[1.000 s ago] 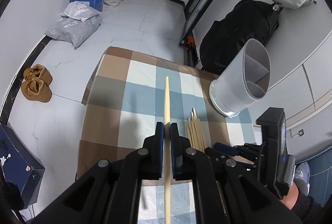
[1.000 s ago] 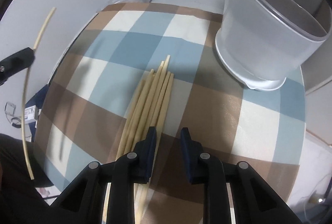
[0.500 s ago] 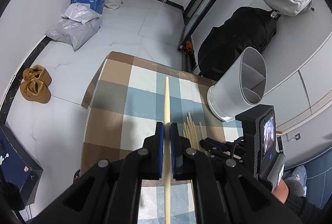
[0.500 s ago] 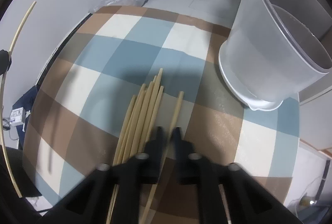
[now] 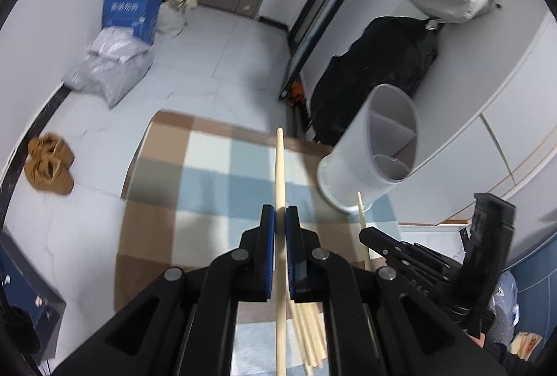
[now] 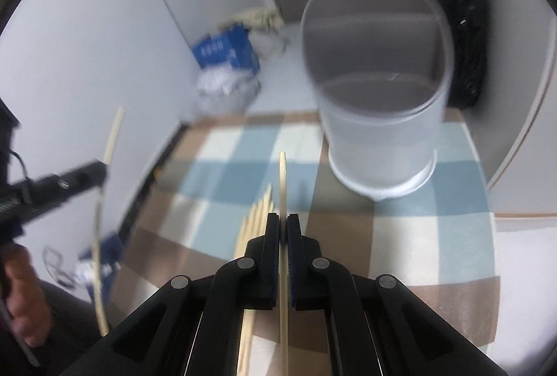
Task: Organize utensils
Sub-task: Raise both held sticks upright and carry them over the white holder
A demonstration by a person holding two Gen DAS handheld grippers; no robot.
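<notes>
My left gripper (image 5: 280,214) is shut on a pale wooden chopstick (image 5: 280,174) and holds it high above the checked tablecloth (image 5: 209,181). My right gripper (image 6: 282,221) is shut on another chopstick (image 6: 282,181), lifted off the cloth and pointing toward the translucent divided utensil holder (image 6: 377,90). The holder (image 5: 376,149) stands at the far right of the table. A bundle of several chopsticks (image 6: 256,219) lies on the cloth under the right gripper; it also shows in the left wrist view (image 5: 310,334). The left gripper (image 6: 55,188) with its chopstick (image 6: 113,139) shows at the left of the right wrist view.
The small table stands against a white wall (image 5: 487,80). On the floor beyond are a blue box (image 5: 130,15), plastic bags (image 5: 108,69), brown slippers (image 5: 48,163) and a black bag (image 5: 376,73).
My right gripper has shut on one chopstick from the bundle and lifted it off the cloth. Both grippers have risen. The left still holds its chopstick.
</notes>
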